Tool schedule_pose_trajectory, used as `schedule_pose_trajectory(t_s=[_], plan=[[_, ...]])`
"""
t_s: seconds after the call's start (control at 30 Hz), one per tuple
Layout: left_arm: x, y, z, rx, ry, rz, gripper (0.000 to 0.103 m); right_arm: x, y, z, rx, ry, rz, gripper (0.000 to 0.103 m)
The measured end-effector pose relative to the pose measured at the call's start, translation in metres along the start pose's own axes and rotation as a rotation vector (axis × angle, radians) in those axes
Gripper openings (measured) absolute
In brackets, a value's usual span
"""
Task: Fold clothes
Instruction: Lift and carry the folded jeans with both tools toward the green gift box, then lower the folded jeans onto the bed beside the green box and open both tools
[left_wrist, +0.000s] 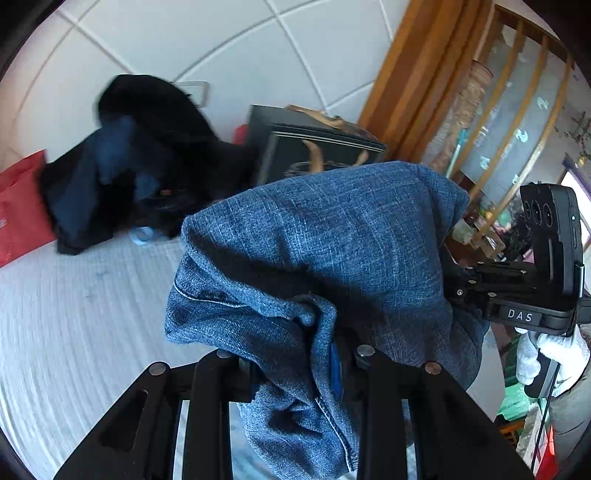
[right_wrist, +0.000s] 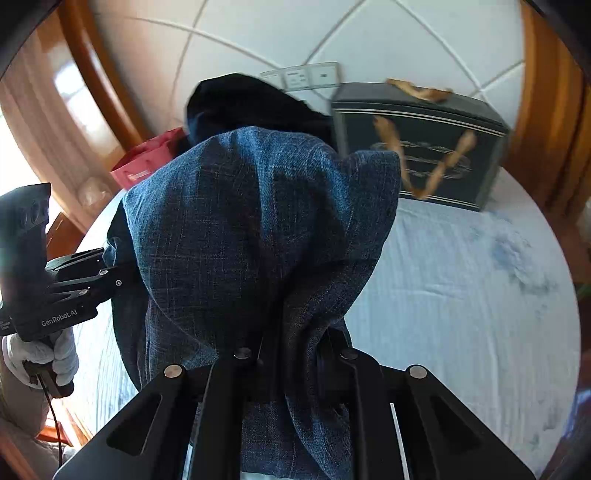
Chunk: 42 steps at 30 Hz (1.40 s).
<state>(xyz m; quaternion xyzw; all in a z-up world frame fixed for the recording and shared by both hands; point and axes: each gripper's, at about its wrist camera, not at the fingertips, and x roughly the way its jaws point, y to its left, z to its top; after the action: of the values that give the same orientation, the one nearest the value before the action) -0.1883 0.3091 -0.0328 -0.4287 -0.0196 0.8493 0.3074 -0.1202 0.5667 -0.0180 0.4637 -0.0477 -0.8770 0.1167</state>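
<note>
Left wrist: both tongs (left_wrist: 299, 363) (right_wrist: 291, 354) pinch blue jeans (left_wrist: 332, 240) (nearly closed).

jeans (left_wrist: 332, 236): faded blue denim, coarse weave, pale stitching, bunched in my jaws
my left gripper (left_wrist: 299, 369): matt black plastic, dull metal rivets
my right gripper (right_wrist: 291, 354): same matt black plastic
bedsheet (right_wrist: 461, 295): pale ribbed cloth
dark clothes pile (left_wrist: 140, 162): soft matt fabric
box (right_wrist: 424, 155): black card, slight sheen
glove (right_wrist: 37, 354): white knit
door frame (left_wrist: 413, 74): varnished wood, glossy
</note>
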Motion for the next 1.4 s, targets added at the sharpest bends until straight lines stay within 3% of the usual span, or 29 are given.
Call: schedule_pose_trajectory(t_s=[0.1,0.27,0.4,0.57,0.73,0.8,0.83,0.87,0.9,0.93,1.0,1.13,1.27,1.4], plan=[[0.047,-0.087,0.012,0.052,0.022,-0.044,0.028,-0.028,-0.082,-0.007,0.042,0.003,-0.073,0.014],[0.140,-0.184,0.040,0.020,0.062,-0.091,0.028,-0.050,-0.210,-0.002,0.063,0.036,-0.093,0.014],[0.212,-0.234,0.068,-0.010,0.099,-0.073,0.028,-0.049,-0.295,0.008,0.080,0.076,-0.084,0.014],[0.284,-0.254,0.103,-0.001,0.147,0.033,0.028,-0.010,-0.369,0.023,0.163,0.088,-0.006,0.014],[0.336,-0.244,0.113,0.023,0.200,0.157,0.028,0.047,-0.404,0.024,0.186,0.140,0.032,0.014],[0.353,-0.238,0.111,0.012,0.220,0.174,0.031,0.064,-0.409,0.026,0.161,0.153,0.008,0.015],[0.360,-0.237,0.109,0.011,0.228,0.188,0.038,0.069,-0.412,0.028,0.154,0.153,0.000,0.017],[0.364,-0.238,0.108,0.028,0.220,0.220,0.042,0.070,-0.415,0.029,0.139,0.147,-0.018,0.028],[0.367,-0.239,0.107,0.046,0.211,0.252,0.057,0.069,-0.417,0.030,0.121,0.143,-0.043,0.042],[0.367,-0.238,0.107,0.063,0.200,0.285,0.074,0.068,-0.419,0.032,0.103,0.138,-0.069,0.045],[0.365,-0.234,0.105,0.082,0.189,0.314,0.085,0.063,-0.428,0.036,0.114,0.126,-0.097,0.046],[0.336,-0.233,0.103,0.091,0.153,0.306,0.085,0.029,-0.432,0.034,0.121,0.058,-0.156,0.046],[0.293,-0.254,0.098,0.131,0.076,0.271,0.085,-0.001,-0.402,0.020,0.063,0.020,-0.140,0.043],[0.286,-0.274,0.080,0.170,0.086,0.246,0.085,-0.012,-0.379,0.006,0.038,0.003,-0.114,0.043]])
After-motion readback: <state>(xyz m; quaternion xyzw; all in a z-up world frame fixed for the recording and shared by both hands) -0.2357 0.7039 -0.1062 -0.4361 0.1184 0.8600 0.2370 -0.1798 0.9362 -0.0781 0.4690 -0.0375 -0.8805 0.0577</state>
